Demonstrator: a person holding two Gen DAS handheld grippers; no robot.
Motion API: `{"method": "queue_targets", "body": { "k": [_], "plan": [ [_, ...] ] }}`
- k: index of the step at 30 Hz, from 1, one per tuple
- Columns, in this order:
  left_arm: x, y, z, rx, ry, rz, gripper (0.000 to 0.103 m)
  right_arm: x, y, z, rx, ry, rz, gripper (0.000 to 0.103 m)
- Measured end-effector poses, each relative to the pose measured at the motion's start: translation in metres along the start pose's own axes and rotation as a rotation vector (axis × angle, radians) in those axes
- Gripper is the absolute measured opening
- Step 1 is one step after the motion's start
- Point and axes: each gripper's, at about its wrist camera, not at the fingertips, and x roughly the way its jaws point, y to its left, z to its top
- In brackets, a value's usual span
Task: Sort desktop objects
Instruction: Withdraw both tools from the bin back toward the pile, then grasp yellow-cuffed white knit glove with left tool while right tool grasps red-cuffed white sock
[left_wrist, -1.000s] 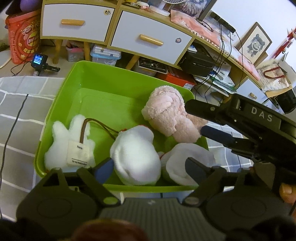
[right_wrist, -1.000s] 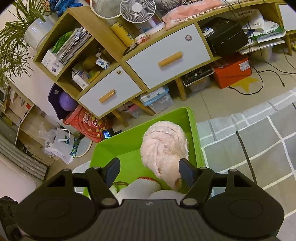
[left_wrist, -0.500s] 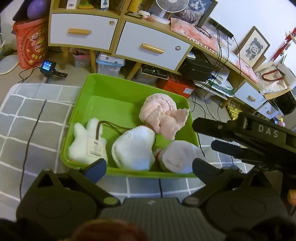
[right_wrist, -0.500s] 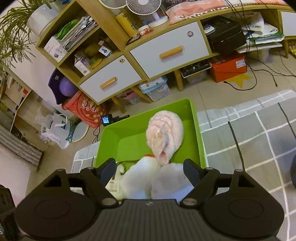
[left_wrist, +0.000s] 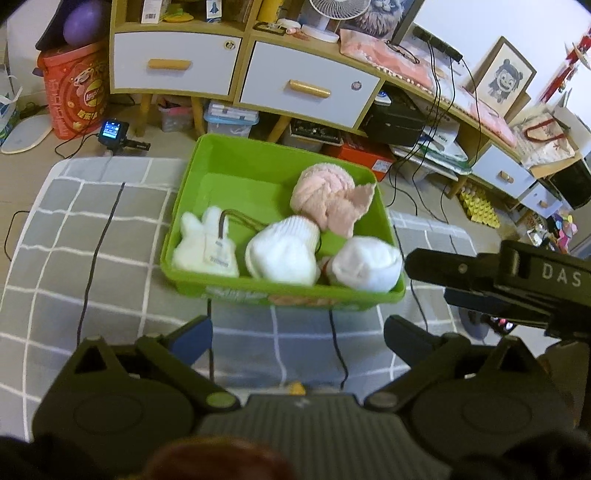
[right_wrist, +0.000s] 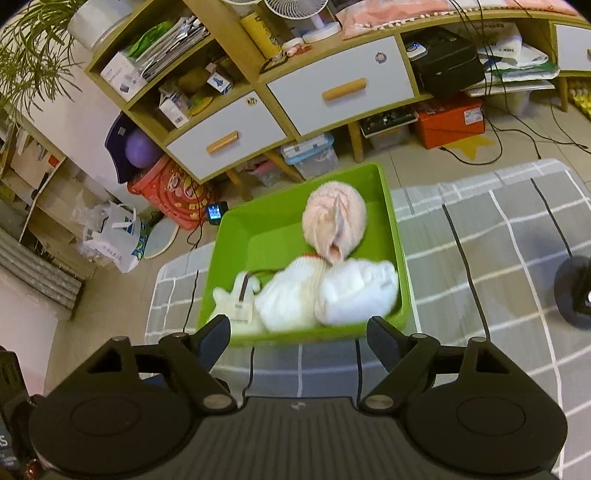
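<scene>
A green bin sits on a grey checked mat. In it lie a pink plush, a white bunny plush with a tag and two white knitted items. My left gripper hangs open and empty above the mat, short of the bin's near wall. The right gripper's black housing shows at the right of the bin. In the right wrist view the right gripper is open and empty, just before the green bin, where the pink plush lies at the back.
Black cables run over the grey checked mat. Behind the bin stands a wooden cabinet with white drawers, boxes under it, a red snack tub and a small screen device. A dark round object sits on the mat's right.
Both grippers have drawn back and up from the bin and their jaws stand wider. The pink plush and the white items, earlier between the fingers, now lie free in the bin.
</scene>
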Motion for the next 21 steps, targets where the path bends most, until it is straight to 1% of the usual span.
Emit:
{"method": "queue_targets", "body": {
  "k": [7,10,11,16,21],
  "plan": [
    [0.007,0.018,-0.025,-0.018,0.025,-0.013,0.102,0.001,-0.009,-0.031,-0.006,0.038,-0.004,0.083],
    [0.009,0.028,-0.033,-0.006,0.055,-0.012,0.102,0.006,-0.015,-0.043,-0.008,0.103,-0.037,0.083],
    [0.007,0.03,-0.035,0.003,0.056,-0.011,0.102,0.005,-0.016,-0.045,-0.017,0.111,-0.043,0.083],
    [0.003,0.048,-0.045,0.004,0.076,-0.026,0.102,0.0,-0.02,-0.06,-0.041,0.143,-0.028,0.083],
    [0.009,0.056,-0.052,0.017,0.108,-0.029,0.102,0.001,-0.018,-0.074,-0.074,0.191,-0.015,0.083]
  ]
}}
